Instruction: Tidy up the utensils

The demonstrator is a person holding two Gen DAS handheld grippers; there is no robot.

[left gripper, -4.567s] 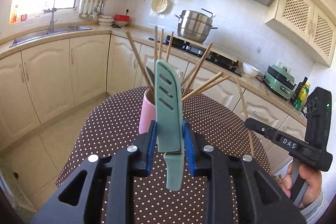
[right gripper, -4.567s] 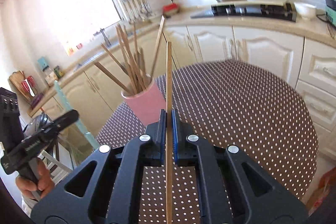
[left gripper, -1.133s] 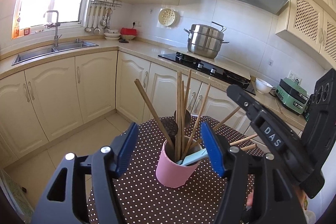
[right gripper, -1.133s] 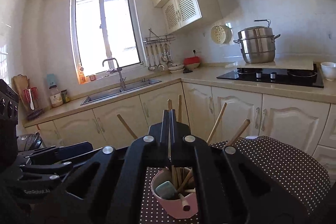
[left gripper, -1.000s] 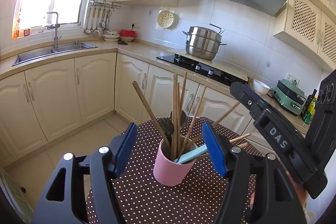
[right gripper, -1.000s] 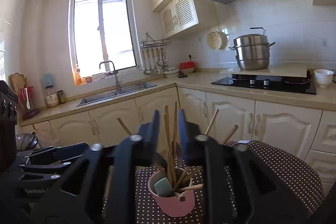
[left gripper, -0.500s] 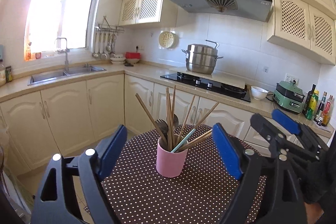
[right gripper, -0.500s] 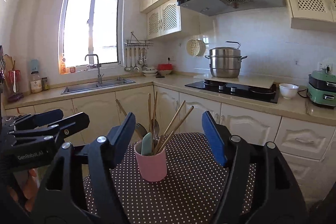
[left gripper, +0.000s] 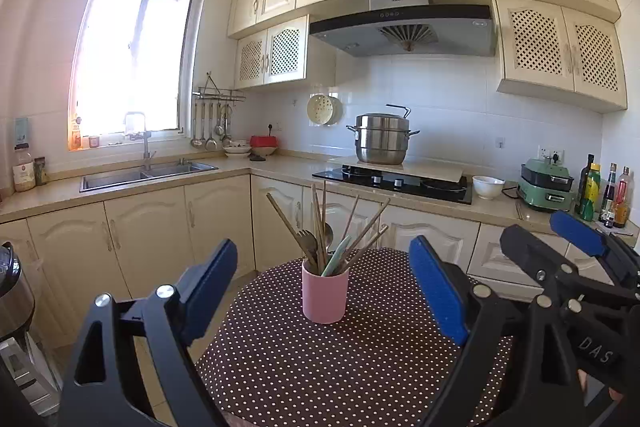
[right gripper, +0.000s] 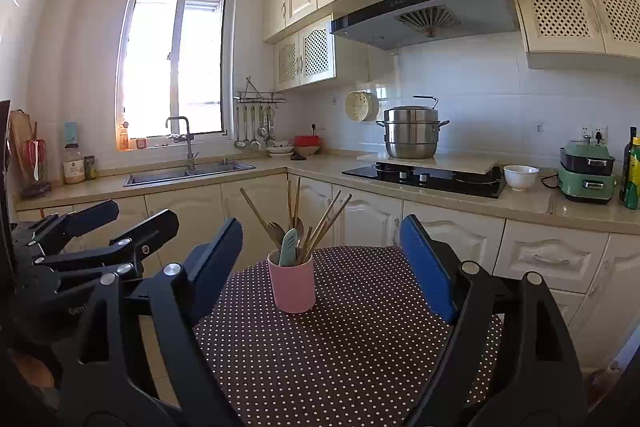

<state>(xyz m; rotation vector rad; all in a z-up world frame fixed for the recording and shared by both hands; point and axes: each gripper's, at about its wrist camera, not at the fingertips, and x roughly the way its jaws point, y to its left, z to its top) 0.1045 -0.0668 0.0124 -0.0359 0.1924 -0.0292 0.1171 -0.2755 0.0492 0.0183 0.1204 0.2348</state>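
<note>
Apparently nothing is left to carry: the pink cup (left gripper: 324, 293) stands upright toward the far side of the dotted tablecloth (left gripper: 340, 367), packed with chopsticks (left gripper: 362, 229), a fork and spoon, and a pale green knife sheath (right gripper: 287, 247). Left gripper (left gripper: 322, 287) jaws are opening, wide apart, nothing between them; right gripper (right gripper: 320, 257) jaws likewise opening and empty. Each gripper frames the cup from well short of it, touching nothing. Judged step: clearing away after a drop-in. To do it well, keep both claws level and spread so no pad snags a leaning chopstick, and keep the two tools off each other, since they sit side by side. Table surface visible is bare except for the cup. Room: cream cabinets, sink (left gripper: 148, 175) under a bright window at left, black hob (right gripper: 424, 179) with a steel pot (right gripper: 410, 133) under the hood, white bowl and green appliance on the counter at right.
</note>
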